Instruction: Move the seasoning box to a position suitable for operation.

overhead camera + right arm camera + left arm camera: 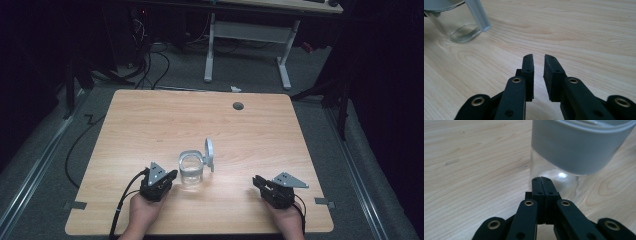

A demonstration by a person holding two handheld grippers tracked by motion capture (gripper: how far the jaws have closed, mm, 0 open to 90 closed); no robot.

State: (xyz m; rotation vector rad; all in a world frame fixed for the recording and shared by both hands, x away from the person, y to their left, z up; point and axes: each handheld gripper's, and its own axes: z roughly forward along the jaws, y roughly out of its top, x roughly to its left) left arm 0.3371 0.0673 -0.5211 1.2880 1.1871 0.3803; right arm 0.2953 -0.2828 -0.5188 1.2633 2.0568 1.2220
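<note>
Sitting mid-table, a clear glass jar (pixel 191 170) with its grey hinged lid (pixel 209 154) open; closed left gripper (pixel 170 176) nearly touching could tip it, right gripper (pixel 257 181) slightly parted, apart.

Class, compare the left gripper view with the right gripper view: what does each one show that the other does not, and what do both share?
Left gripper view: the left gripper, jaws shut, just short of the jar's grey band.
Right gripper view: the right gripper, jaws slightly apart, and the open lid hanging beside the jar.
Both: the clear jar and the wooden table.
</note>
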